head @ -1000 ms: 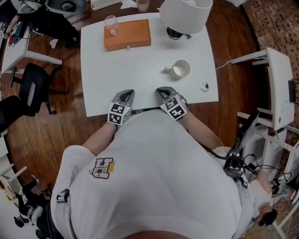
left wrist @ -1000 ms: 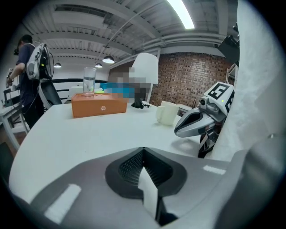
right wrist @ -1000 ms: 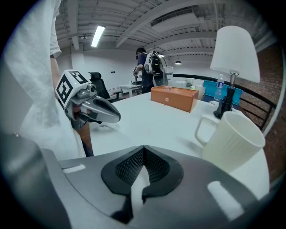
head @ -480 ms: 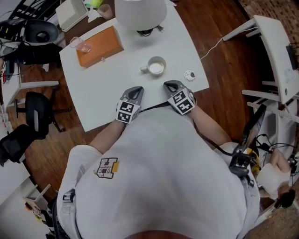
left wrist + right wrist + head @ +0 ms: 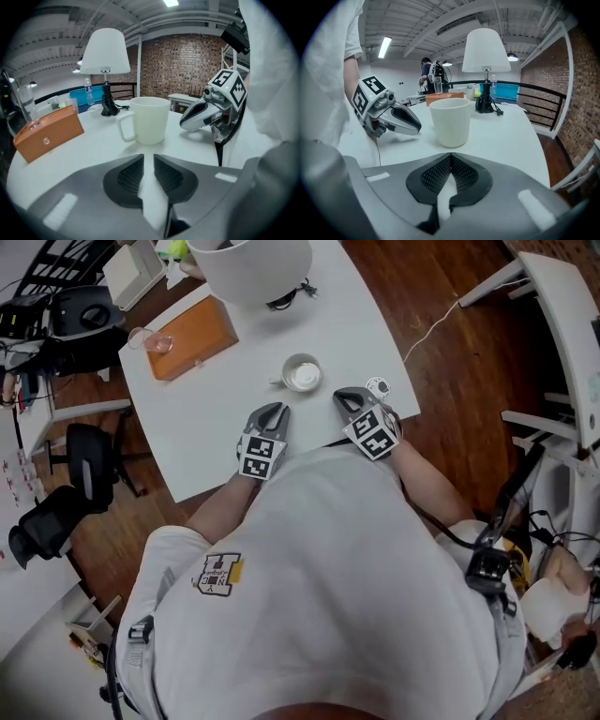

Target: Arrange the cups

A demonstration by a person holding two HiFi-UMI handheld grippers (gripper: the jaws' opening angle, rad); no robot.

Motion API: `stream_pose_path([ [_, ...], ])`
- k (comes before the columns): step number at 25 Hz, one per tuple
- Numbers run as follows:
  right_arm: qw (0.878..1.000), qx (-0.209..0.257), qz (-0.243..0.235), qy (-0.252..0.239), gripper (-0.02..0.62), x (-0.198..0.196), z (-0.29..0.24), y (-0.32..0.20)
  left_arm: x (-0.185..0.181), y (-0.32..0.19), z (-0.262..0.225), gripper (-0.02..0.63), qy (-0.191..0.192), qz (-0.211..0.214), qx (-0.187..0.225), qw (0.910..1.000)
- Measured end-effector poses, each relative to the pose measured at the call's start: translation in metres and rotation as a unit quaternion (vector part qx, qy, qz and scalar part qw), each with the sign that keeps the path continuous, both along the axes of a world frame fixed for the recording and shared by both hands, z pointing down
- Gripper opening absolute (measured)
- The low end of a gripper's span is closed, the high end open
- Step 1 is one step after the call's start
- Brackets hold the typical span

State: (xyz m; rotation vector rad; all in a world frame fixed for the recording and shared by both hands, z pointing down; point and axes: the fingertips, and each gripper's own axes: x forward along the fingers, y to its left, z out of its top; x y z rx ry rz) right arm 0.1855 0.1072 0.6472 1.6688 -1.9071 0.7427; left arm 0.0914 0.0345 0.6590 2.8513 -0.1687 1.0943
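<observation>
A white mug (image 5: 302,373) stands upright on the white table (image 5: 211,423), its handle toward the left. In the left gripper view the mug (image 5: 149,119) is just ahead of my left gripper (image 5: 148,157), which is shut apart from a thin slit, with nothing in it. The right gripper (image 5: 451,157) is shut and empty, the mug (image 5: 450,121) close in front. From the head view, the left gripper (image 5: 270,416) and right gripper (image 5: 345,399) flank the mug's near side without touching it. A clear glass (image 5: 150,338) lies at the end of an orange box (image 5: 192,336).
A large white lamp (image 5: 248,263) stands at the table's far side with its cable. A small round object (image 5: 378,385) lies near the right edge. Chairs and a desk sit left of the table, and a white desk (image 5: 562,324) stands to the right.
Both grippers have moved forward from the table's near edge toward the white mug. The head view has swung, so the table appears rotated.
</observation>
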Motion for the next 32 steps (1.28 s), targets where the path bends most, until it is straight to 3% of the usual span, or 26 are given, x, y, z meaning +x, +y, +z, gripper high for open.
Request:
stream_pose_path([
  [3,1.000,0.010,-0.012,0.003,0.000,0.003,-0.003,-0.010,0.002,-0.031,0.001,0.181,0.000,-0.016,0.030,0.9994],
  [5,1.000,0.014,-0.020,0.006,0.000,0.005,-0.006,-0.016,0.014,-0.047,-0.008,0.270,0.006,0.006,0.044,0.9990],
  [6,1.000,0.014,-0.024,0.008,0.000,0.005,-0.007,-0.017,0.022,-0.051,-0.014,0.278,0.011,0.025,0.050,0.9984],
  [10,0.999,0.007,-0.037,0.018,0.000,0.006,-0.007,-0.022,0.046,-0.044,-0.023,0.271,0.007,0.124,0.068,0.9900],
  [11,0.999,0.004,-0.037,0.022,0.000,0.007,-0.006,-0.023,0.048,-0.040,-0.022,0.226,0.001,0.141,0.071,0.9874],
  [18,0.998,-0.001,-0.023,0.052,0.000,0.016,-0.008,-0.044,0.034,-0.020,-0.023,0.213,-0.012,0.117,0.046,0.9919],
  [23,0.998,-0.005,-0.012,0.065,0.000,0.027,-0.007,-0.064,0.022,0.015,-0.020,0.161,-0.018,0.118,0.015,0.9928],
  [29,0.996,0.006,-0.052,0.079,0.000,0.019,-0.008,-0.098,0.038,0.068,-0.022,0.130,-0.014,0.191,-0.012,0.9815],
  [32,0.995,0.004,-0.062,0.079,0.000,0.013,-0.005,-0.105,0.045,0.075,-0.020,0.130,-0.010,0.198,-0.017,0.9799],
])
